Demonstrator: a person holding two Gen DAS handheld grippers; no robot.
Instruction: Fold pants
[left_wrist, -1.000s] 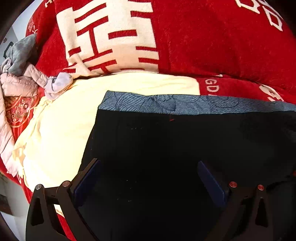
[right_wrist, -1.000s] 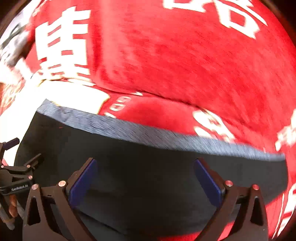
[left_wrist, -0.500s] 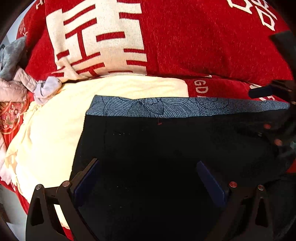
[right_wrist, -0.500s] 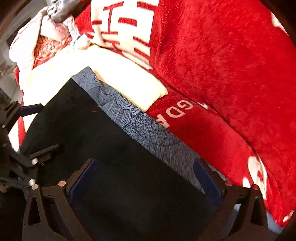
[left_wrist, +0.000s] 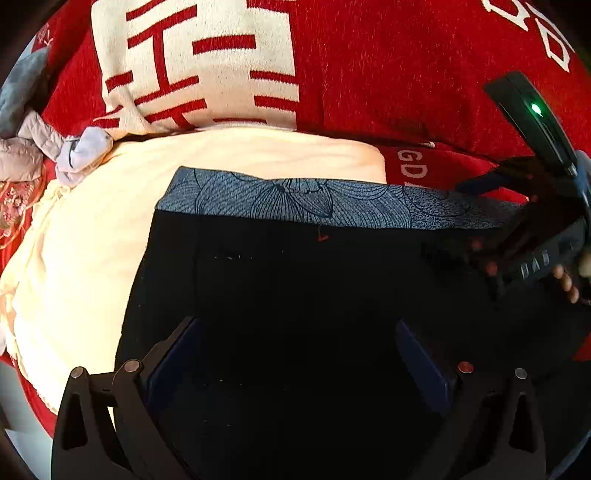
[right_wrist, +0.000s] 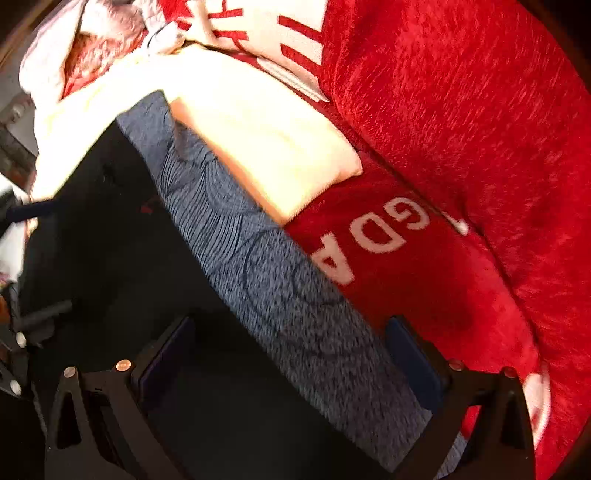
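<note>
- The left gripper (left_wrist: 295, 354) has its jaws spread wide over the black pants (left_wrist: 295, 314), nothing pinched between the blue pads (left_wrist: 421, 362); whether the tips touch the cloth I cannot tell.
- The right gripper (right_wrist: 291, 354) is equally wide open, straddling the blue patterned waistband (right_wrist: 280, 280) (one finger over black fabric, the other at the band's outer edge).
- One pair of pants, lying flat, waistband toward 12 o'clock in the left view and running from 10 to 5 o'clock in the right view.
- Beneath it, one cream cloth (left_wrist: 92, 240), showing from 9 to 12 o'clock, on a red blanket (left_wrist: 406, 74) with white characters.
- A small heap of pale clothes (left_wrist: 44, 147) sits at 10 o'clock.
- Only the left view shows the right gripper from outside, at 3 o'clock, over the waistband's end, green light lit.
- Only the right view shows the letters "GDA" (right_wrist: 373, 240) whole.
</note>
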